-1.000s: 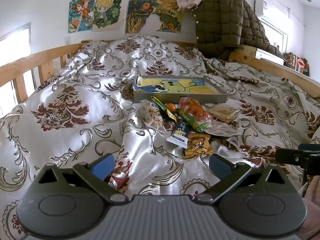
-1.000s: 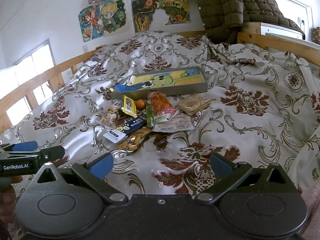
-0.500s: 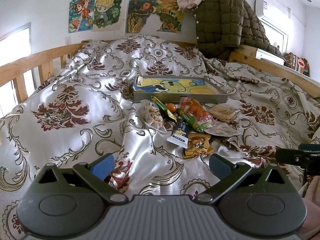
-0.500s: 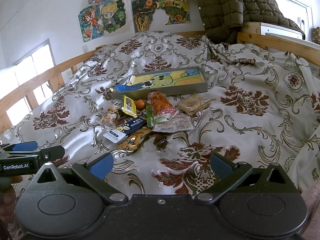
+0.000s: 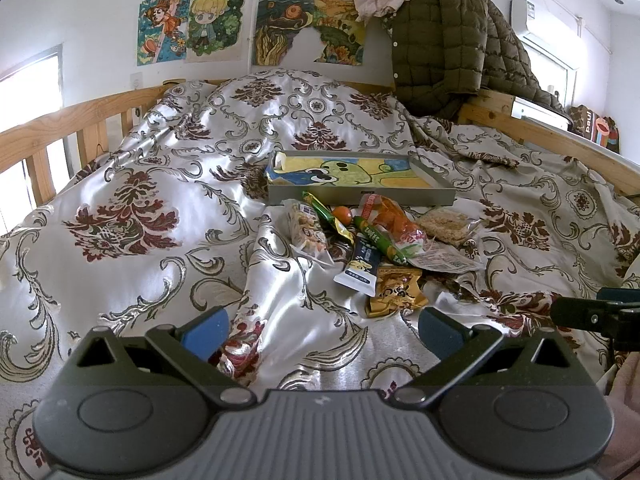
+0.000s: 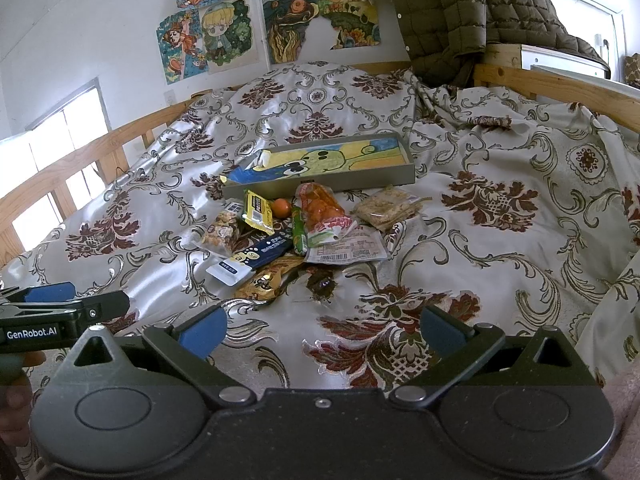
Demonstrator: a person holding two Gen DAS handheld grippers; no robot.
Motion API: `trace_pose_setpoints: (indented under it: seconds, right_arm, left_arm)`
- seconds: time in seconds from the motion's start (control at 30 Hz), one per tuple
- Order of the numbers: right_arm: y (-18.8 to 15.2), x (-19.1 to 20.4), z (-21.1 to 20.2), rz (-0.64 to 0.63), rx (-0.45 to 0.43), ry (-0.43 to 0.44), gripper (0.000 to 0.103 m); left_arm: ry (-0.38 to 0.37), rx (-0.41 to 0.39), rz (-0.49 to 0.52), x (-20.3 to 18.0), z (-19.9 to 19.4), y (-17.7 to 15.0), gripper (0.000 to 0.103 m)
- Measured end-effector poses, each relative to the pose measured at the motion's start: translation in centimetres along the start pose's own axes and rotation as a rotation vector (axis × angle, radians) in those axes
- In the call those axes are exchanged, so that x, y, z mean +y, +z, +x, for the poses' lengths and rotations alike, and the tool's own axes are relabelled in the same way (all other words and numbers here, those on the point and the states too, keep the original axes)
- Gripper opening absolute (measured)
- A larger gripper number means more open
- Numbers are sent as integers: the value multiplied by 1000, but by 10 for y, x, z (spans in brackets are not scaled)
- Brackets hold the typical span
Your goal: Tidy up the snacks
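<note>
A pile of snack packets [image 5: 372, 240] [image 6: 292, 232] lies on the patterned bedspread in front of a shallow grey tray [image 5: 360, 197] [image 6: 320, 184] lined with a cartoon picture. The pile holds a dark blue bar [image 5: 360, 264], a gold packet [image 5: 396, 290], a green stick [image 5: 380, 240], an orange bag [image 6: 320, 204] and a rice cracker pack [image 6: 386, 208]. My left gripper [image 5: 320, 330] is open, low and well short of the pile. My right gripper [image 6: 320, 330] is also open, nothing between its fingers.
Wooden bed rails [image 5: 60, 128] [image 6: 560, 84] run along both sides. A brown quilted jacket [image 5: 452, 52] hangs over the far right corner. Posters [image 5: 248, 28] cover the wall behind. The bedspread [image 5: 140, 200] is creased and folded near the pile.
</note>
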State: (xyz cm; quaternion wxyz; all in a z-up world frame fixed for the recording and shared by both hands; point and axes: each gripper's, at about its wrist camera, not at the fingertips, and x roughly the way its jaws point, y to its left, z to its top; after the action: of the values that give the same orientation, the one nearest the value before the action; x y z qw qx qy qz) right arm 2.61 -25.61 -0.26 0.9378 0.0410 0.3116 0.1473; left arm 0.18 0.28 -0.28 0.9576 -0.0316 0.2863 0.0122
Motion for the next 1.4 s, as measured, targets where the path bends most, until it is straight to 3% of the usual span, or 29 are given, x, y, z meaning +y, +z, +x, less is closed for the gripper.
trace_pose_setpoints:
  seconds: [1.13,1.4]
  right_arm:
    - [3,1,3,-5,6,4,102]
    - [21,-5,8,29,-22,35,102]
  left_arm:
    - [7,-5,-8,1,1,0,103]
    - [0,28,-52,1,24,8,103]
